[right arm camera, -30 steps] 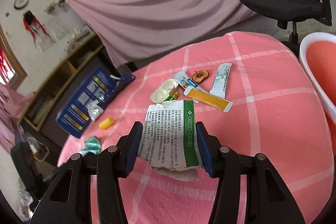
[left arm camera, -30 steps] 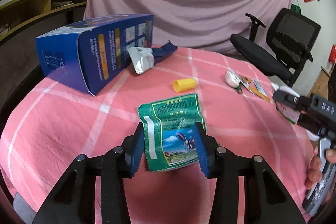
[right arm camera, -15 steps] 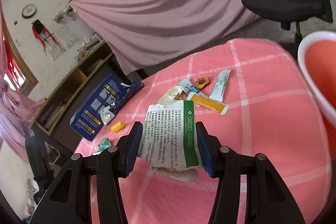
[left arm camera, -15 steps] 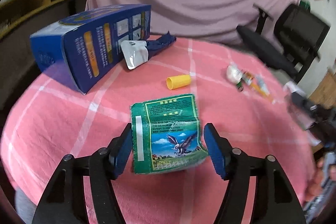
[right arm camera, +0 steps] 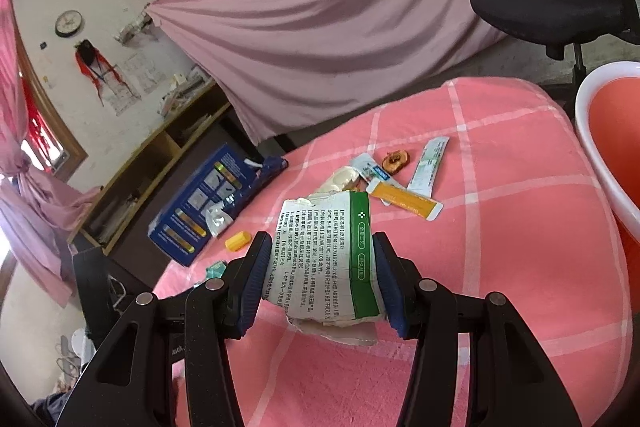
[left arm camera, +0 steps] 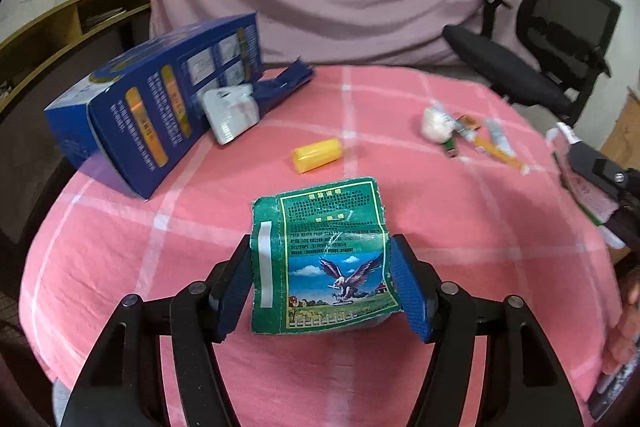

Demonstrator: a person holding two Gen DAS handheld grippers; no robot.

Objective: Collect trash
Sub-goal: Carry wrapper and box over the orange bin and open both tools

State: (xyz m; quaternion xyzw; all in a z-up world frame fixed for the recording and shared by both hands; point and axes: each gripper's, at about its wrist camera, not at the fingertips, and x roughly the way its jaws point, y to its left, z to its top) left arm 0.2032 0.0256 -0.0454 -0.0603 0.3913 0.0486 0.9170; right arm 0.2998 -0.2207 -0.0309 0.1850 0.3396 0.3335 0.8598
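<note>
Over the round table with its pink checked cloth (left arm camera: pixel 492 259), the left gripper (left arm camera: pixel 320 267) points down at a crumpled green packet (left arm camera: pixel 324 227) printed with an eagle. Its jaws have just been opening and now stand released, the packet between the blue pads with its side edges just beside them; whether the pads graze it I cannot tell. Beyond the packet lies a yellow cap (left arm camera: pixel 316 155), and further left a large blue carton (left arm camera: pixel 160 103) lies on its side with a white pouch (left arm camera: pixel 232 113) against its open end. The right gripper (right arm camera: pixel 320 271) is clenched on a torn white paper wrapper (right arm camera: pixel 320 259) with a green band and small print, both pads pressing its sides and holding it above the cloth. Past that wrapper a small cluster of litter (right arm camera: pixel 404 203) rests on the cloth: an orange sachet, a pale strip, a brown scrap. At the table's right edge stands a red tub (right arm camera: pixel 588 143) with a white rim. A black office chair (right arm camera: pixel 552 11) stands behind the table, before a draped pink sheet (right arm camera: pixel 328 15).
</note>
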